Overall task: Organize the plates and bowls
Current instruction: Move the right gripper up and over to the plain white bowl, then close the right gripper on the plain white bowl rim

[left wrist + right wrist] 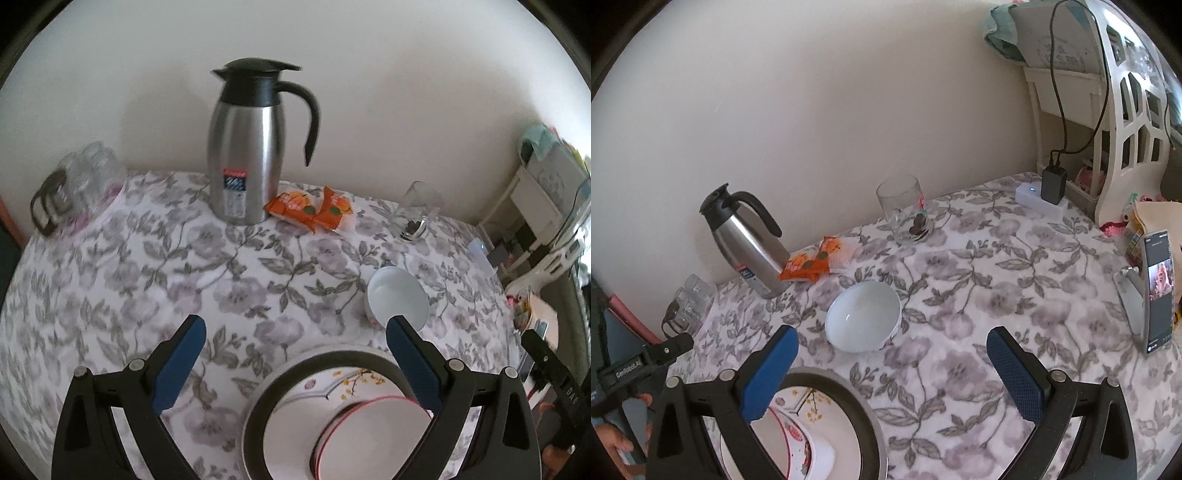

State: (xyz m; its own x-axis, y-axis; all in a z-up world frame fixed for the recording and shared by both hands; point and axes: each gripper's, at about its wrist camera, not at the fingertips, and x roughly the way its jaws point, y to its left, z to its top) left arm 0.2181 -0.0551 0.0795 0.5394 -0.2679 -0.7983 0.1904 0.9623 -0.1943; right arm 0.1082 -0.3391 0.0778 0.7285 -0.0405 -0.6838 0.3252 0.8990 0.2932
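Both claws, left (295, 354) and right (892, 363), gape wide and empty above the worktop (979, 295). A white bowl (863, 316) sits just beyond the stacked plates (314, 413).

Plain cream wall (849, 110); white lattice shelf (1126, 122) at rt.

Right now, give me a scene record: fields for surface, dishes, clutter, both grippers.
surface: table with floral cloth
stack: dark-rimmed plate under floral plate, red-rimmed bowl on top
loose dish: white bowl, upright, apart from the stack
clutter: steel carafe, orange snack packets, glass, phone on stand
left gripper: jaws open, empty
right gripper: jaws open, empty
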